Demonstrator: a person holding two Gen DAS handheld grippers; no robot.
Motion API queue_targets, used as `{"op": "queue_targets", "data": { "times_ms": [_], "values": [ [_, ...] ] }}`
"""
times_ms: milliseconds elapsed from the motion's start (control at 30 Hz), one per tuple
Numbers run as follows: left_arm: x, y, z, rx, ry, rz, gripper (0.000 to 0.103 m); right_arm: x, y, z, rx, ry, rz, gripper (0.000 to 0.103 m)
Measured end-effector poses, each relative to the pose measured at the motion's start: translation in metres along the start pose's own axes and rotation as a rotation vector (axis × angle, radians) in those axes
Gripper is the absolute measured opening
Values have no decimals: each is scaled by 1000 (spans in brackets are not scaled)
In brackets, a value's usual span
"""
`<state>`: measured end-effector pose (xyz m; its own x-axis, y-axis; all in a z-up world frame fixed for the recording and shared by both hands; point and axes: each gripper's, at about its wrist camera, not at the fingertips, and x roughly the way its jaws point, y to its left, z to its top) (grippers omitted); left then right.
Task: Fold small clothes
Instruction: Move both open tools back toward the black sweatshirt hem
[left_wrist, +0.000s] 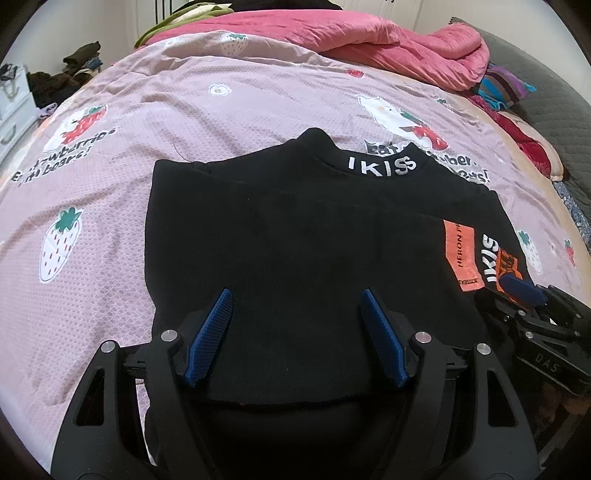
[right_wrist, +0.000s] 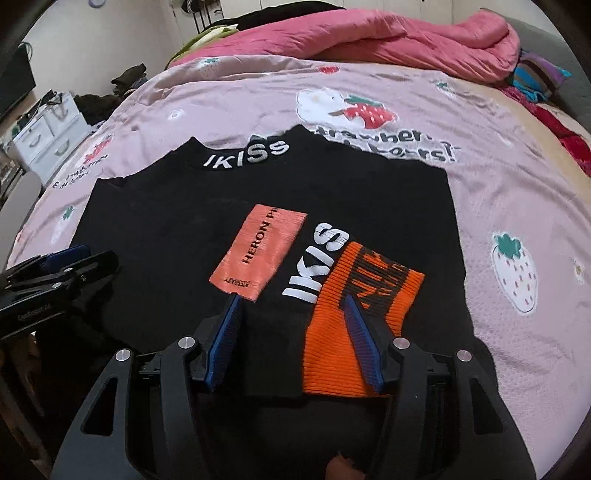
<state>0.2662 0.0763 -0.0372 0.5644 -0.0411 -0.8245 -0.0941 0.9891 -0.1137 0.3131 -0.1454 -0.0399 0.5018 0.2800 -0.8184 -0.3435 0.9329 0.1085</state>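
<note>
Presently, the black sweater (left_wrist: 295, 236) is seen spread flat on the bed (left_wrist: 207, 110), collar toward frame top, its near hem lying between the released jaws of the left gripper (left_wrist: 295, 334) and right gripper (right_wrist: 293, 338), neither holding fabric.

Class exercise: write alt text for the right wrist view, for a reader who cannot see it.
A black top with "IKISS" on its collar lies partly folded on a pink strawberry-print bedsheet, its orange ribbed cuff folded onto the body. The open right gripper hovers over the near hem, the left gripper at the left edge. A pink quilt is bunched behind.
</note>
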Motion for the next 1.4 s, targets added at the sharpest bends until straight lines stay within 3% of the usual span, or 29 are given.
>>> {"op": "queue_targets", "data": {
  "times_ms": [267,467,567,633,933,1400],
  "values": [
    [-4,-1,0,-13,-10,-8,66,-14,-1,0,3,-45,21,58],
    [-16,-1,2,-25,-36,-13,69,-31,1,2,-7,-95,24,68],
    [-24,-2,4,-22,-57,-10,70,-39,1,3,-5,-124,28,78],
    [-31,-4,4,-22,-77,-6,79,-45,2,4,-9,-145,26,80],
    [-58,-10,9,-6,-160,30,93,-77,0,8,-34,-271,-22,92],
    [-90,-1,8,-57,-235,34,94,-105,-10,9,19,-358,5,97]
  ]
}}
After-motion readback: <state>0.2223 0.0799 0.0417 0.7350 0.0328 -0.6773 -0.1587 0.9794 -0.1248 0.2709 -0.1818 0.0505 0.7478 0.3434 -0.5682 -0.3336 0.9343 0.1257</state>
